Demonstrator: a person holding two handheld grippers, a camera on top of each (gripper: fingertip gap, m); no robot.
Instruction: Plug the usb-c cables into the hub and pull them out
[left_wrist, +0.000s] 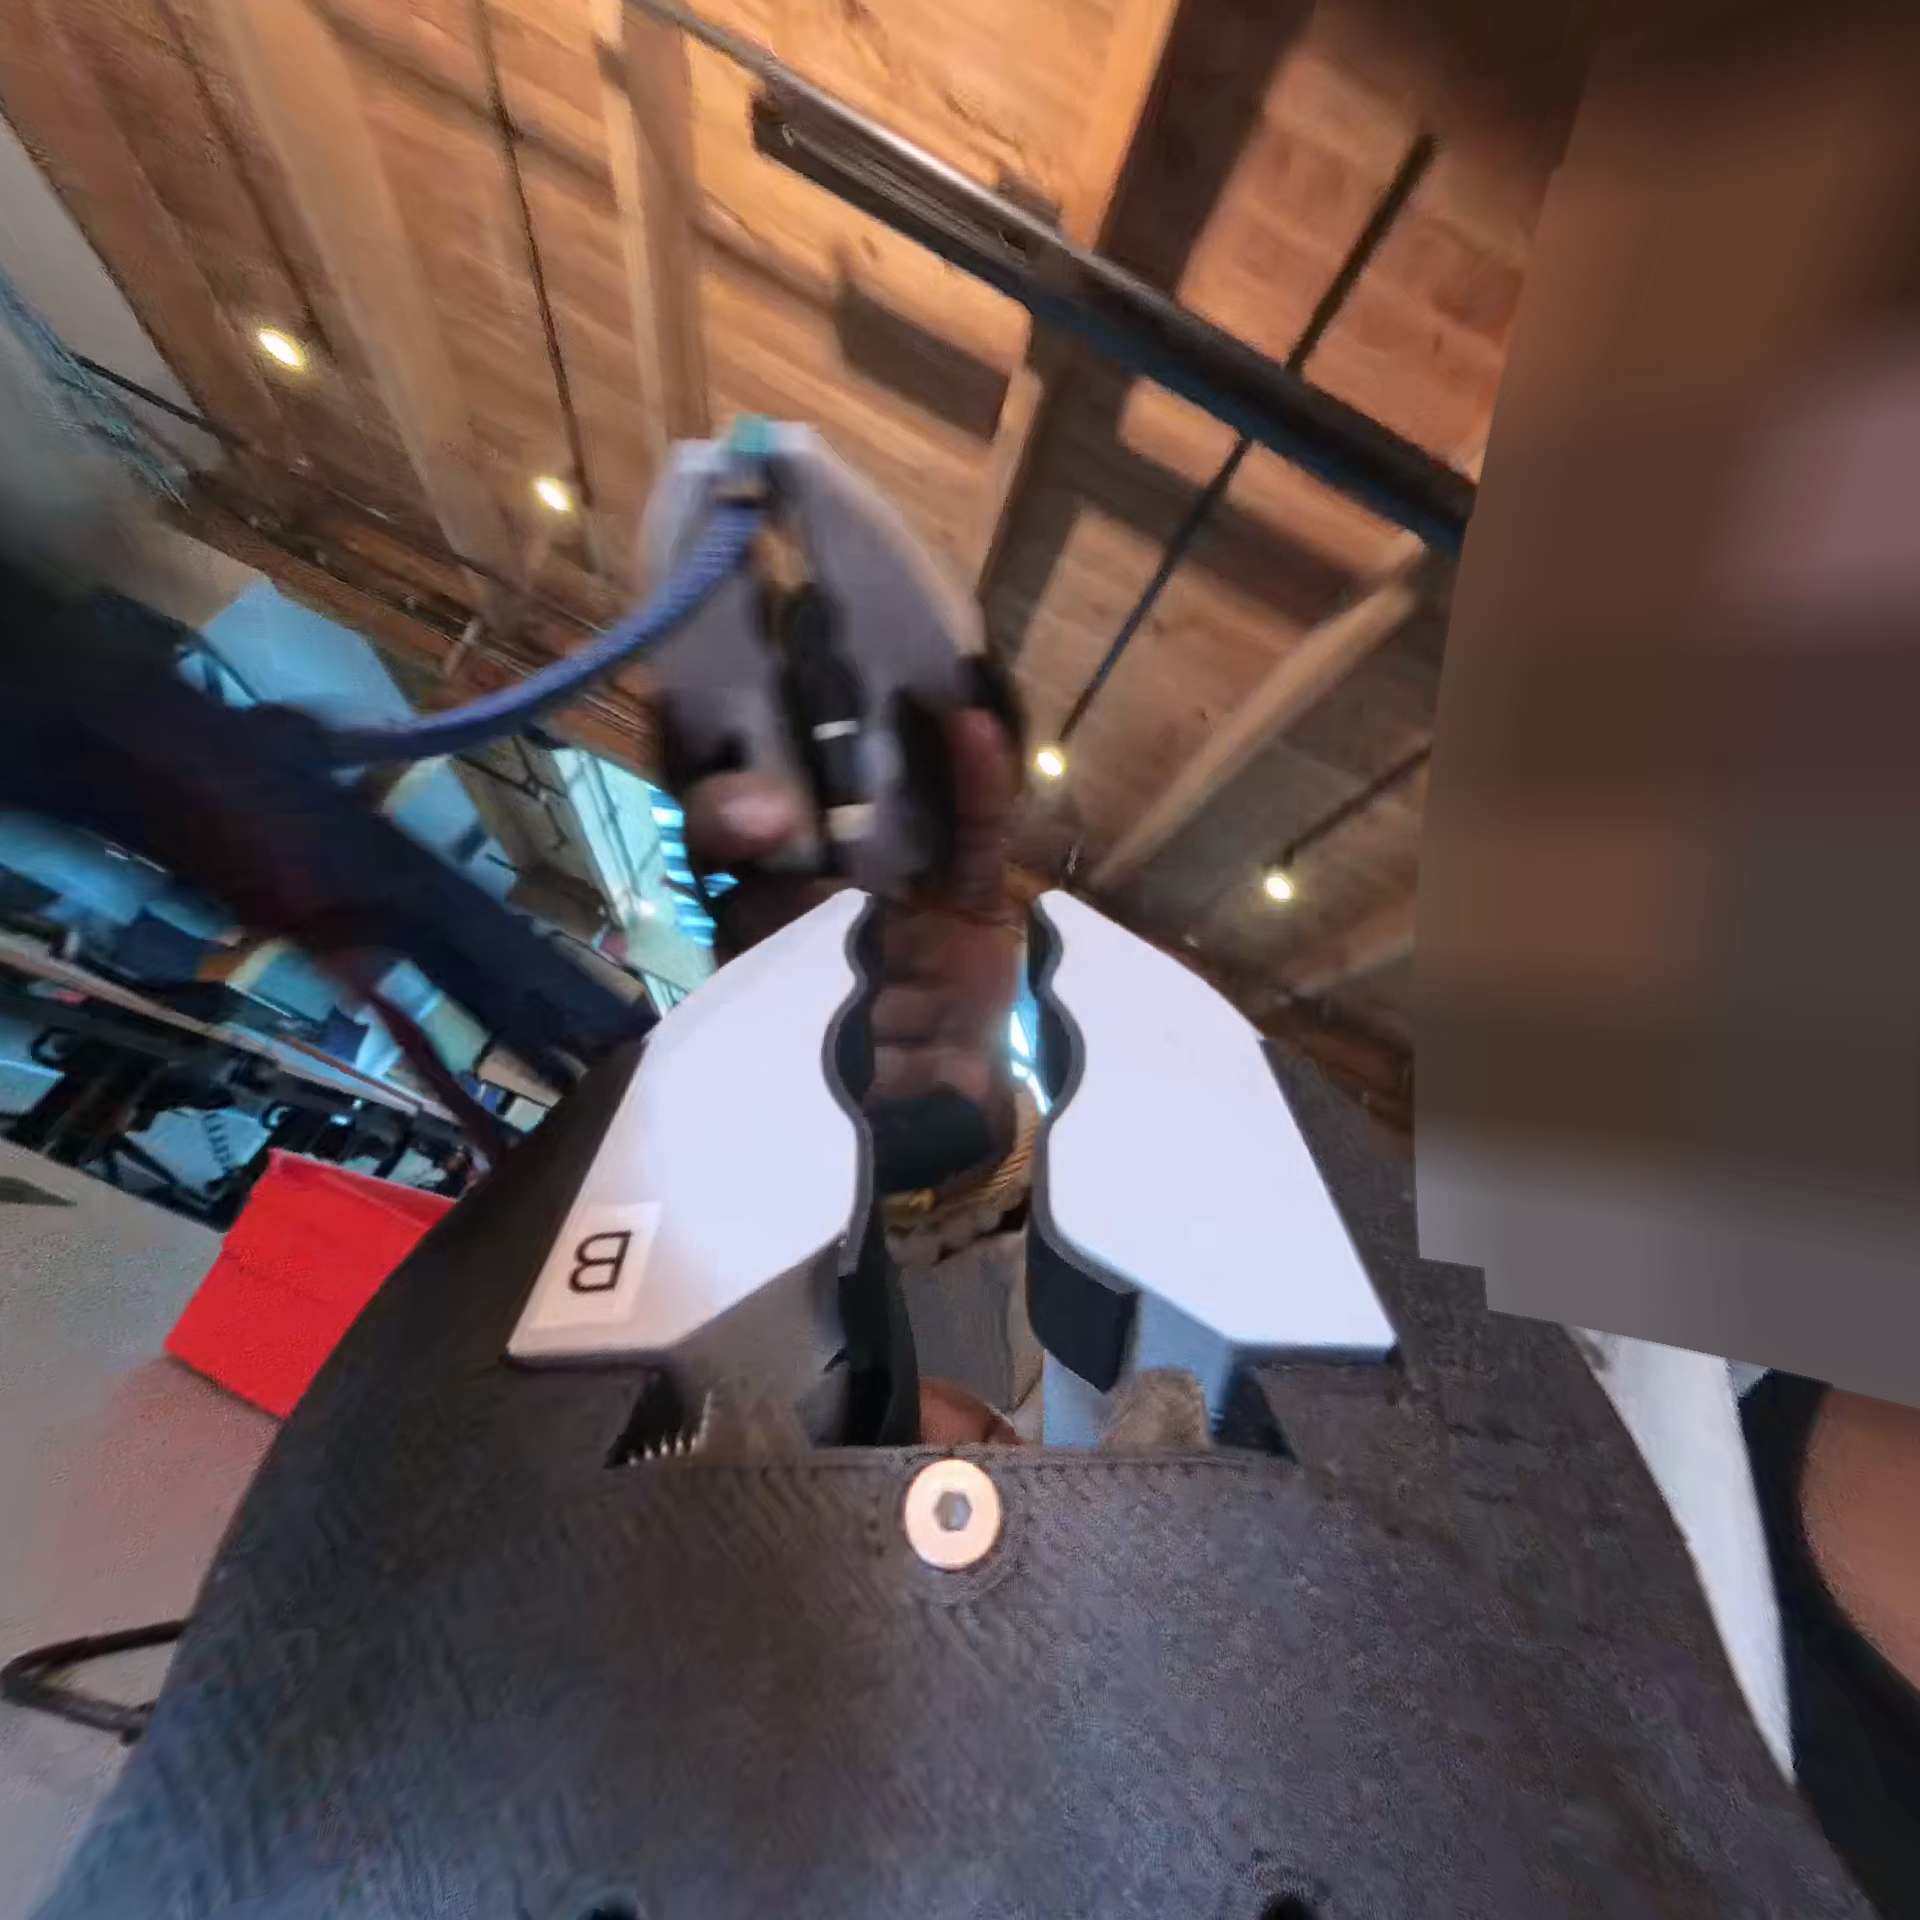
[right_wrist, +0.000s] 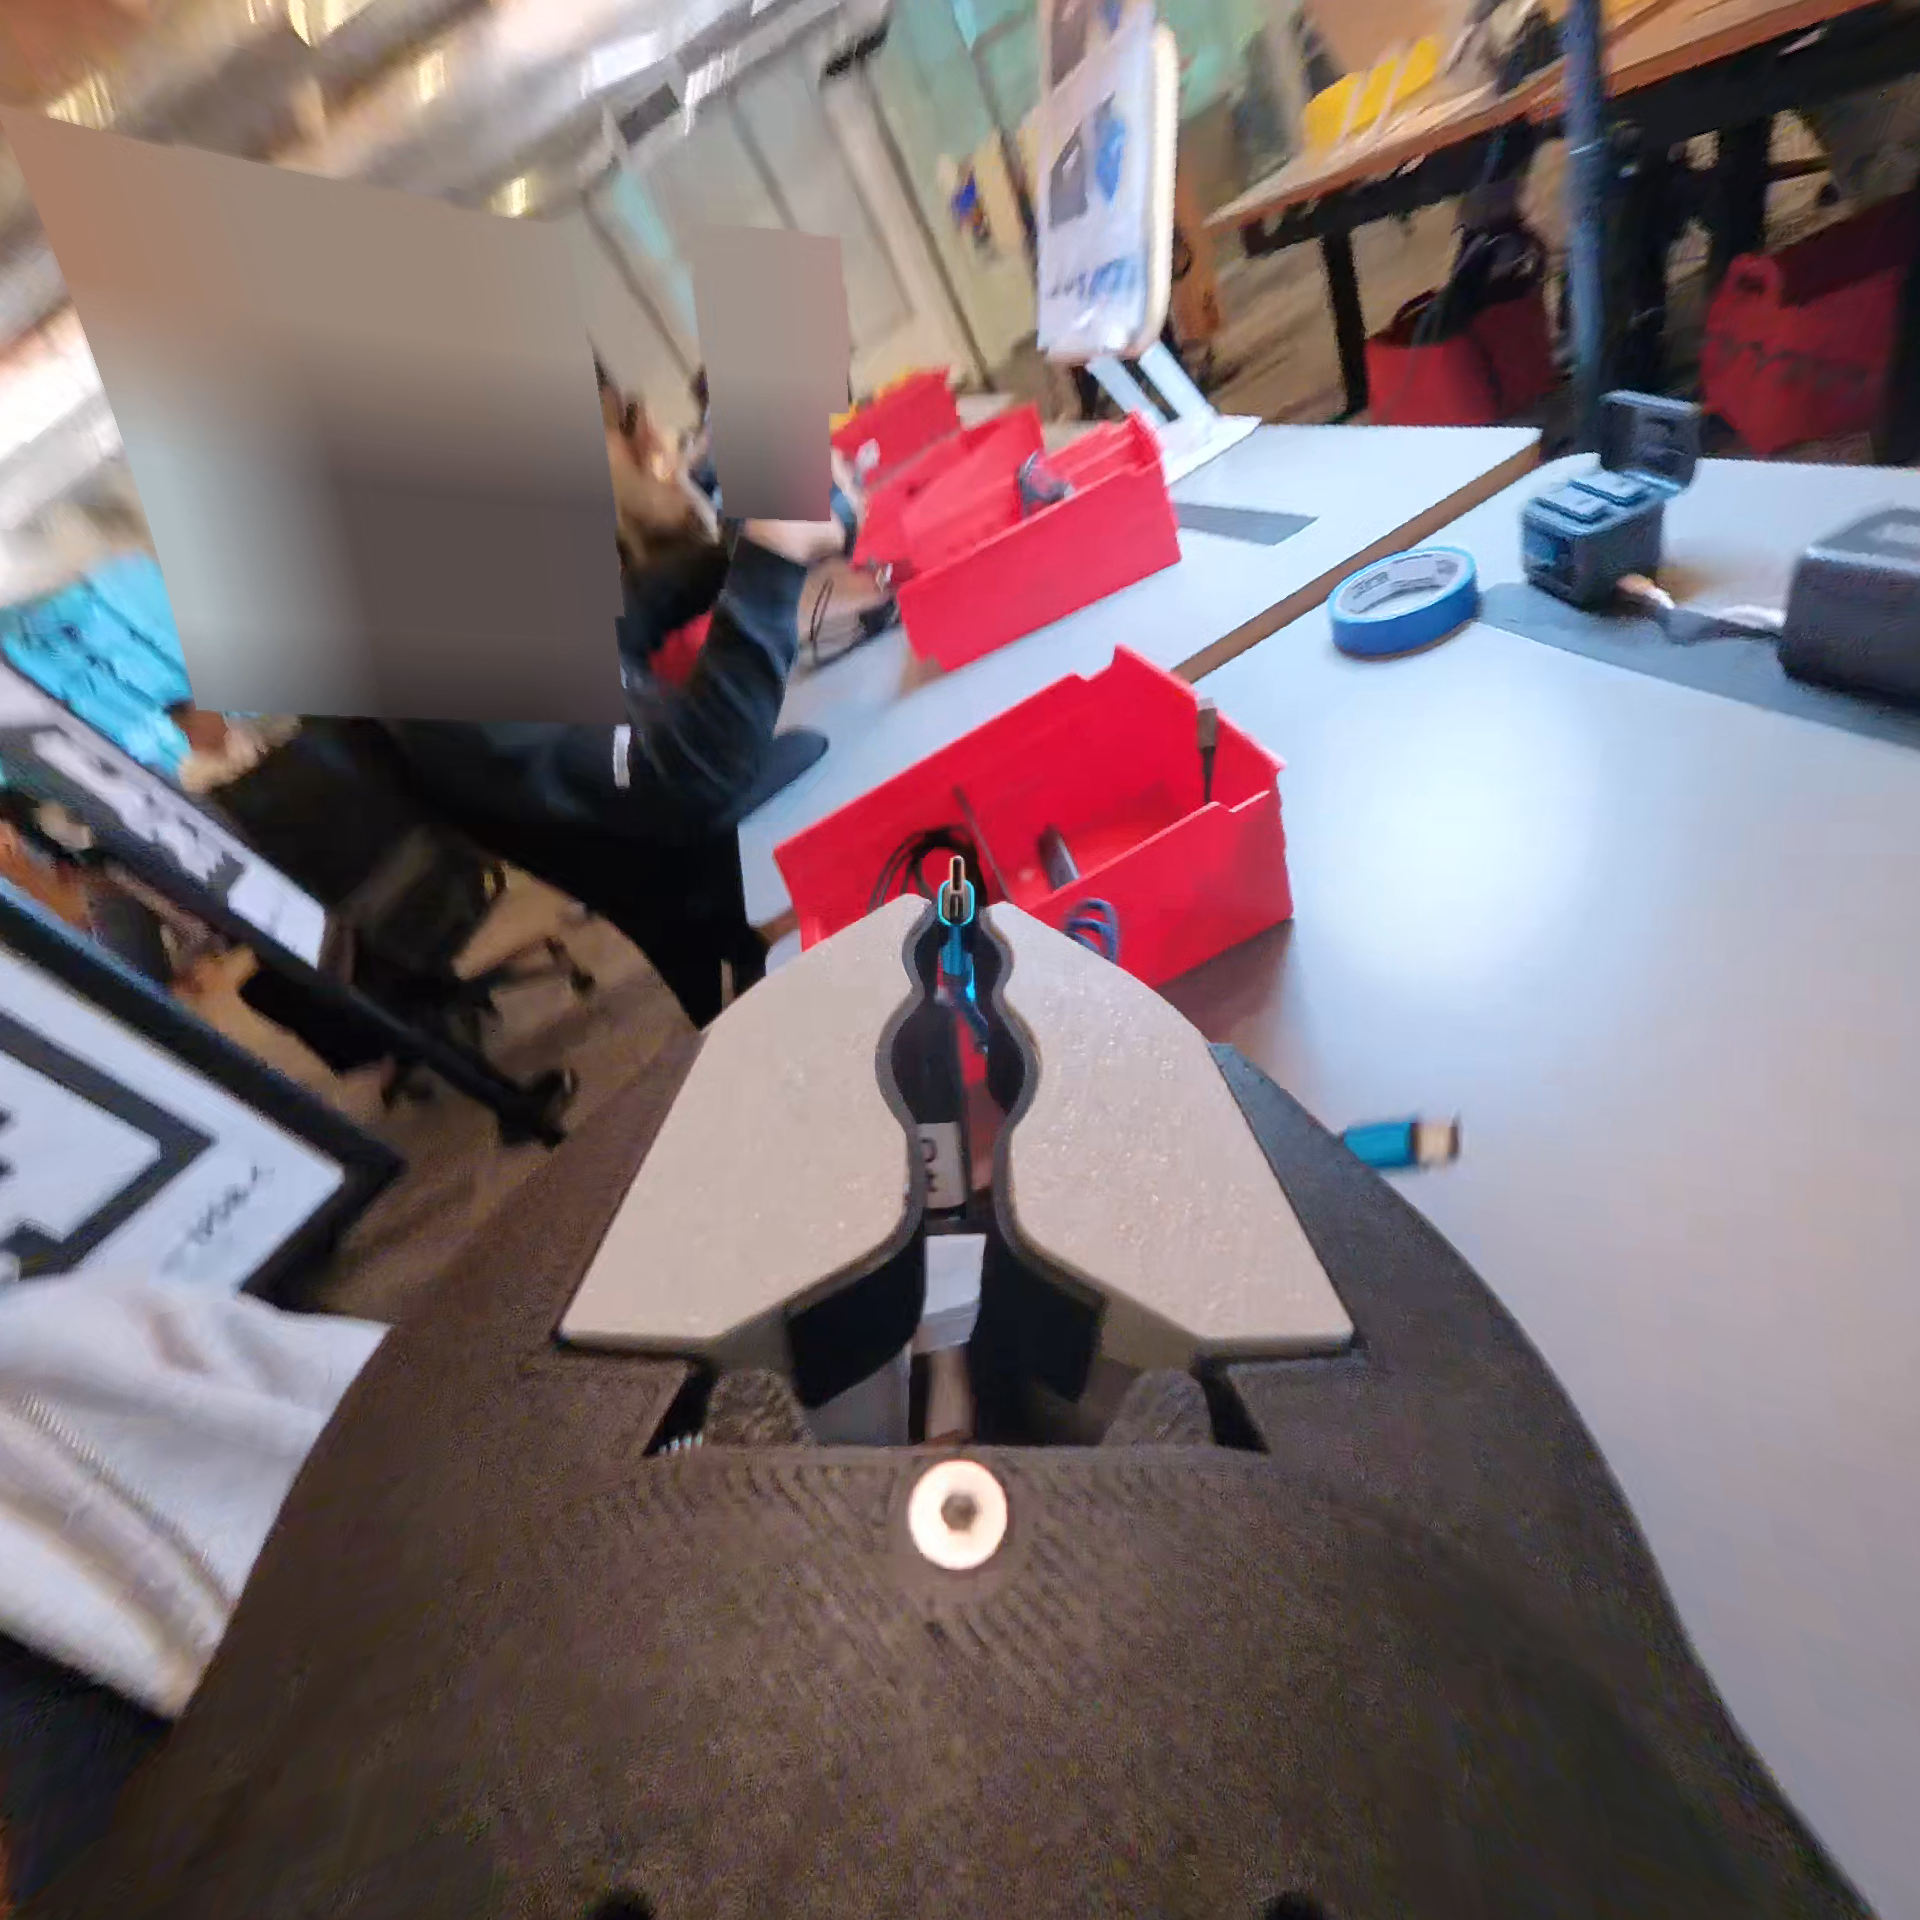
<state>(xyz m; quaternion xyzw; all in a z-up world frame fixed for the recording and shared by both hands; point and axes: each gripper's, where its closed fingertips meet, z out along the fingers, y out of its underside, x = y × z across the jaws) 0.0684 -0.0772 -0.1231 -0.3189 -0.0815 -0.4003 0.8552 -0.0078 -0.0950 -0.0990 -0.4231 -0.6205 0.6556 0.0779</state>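
My right gripper (right_wrist: 958, 906) is shut on a blue USB-C cable plug (right_wrist: 956, 891), whose metal tip sticks out past the fingertips, held in the air in front of a red bin. The cable's other blue plug (right_wrist: 1403, 1140) lies on the grey table (right_wrist: 1558, 935). My left gripper (left_wrist: 951, 904) points up at the ceiling, its jaws a little apart with nothing between them. Beyond it the right gripper (left_wrist: 810, 623) shows, blurred, in a person's hand, with the blue braided cable (left_wrist: 499, 707) trailing left. No hub is in view.
A red bin (right_wrist: 1143, 883) with cables and pens stands on the table. More red bins (right_wrist: 1039, 540) sit farther back. A blue tape roll (right_wrist: 1403, 603) and black devices (right_wrist: 1600, 520) lie at the right. Seated people are at the left. A red box (left_wrist: 301, 1268) shows low left. One gripper's finger ends stand about 8 cm off the other's.
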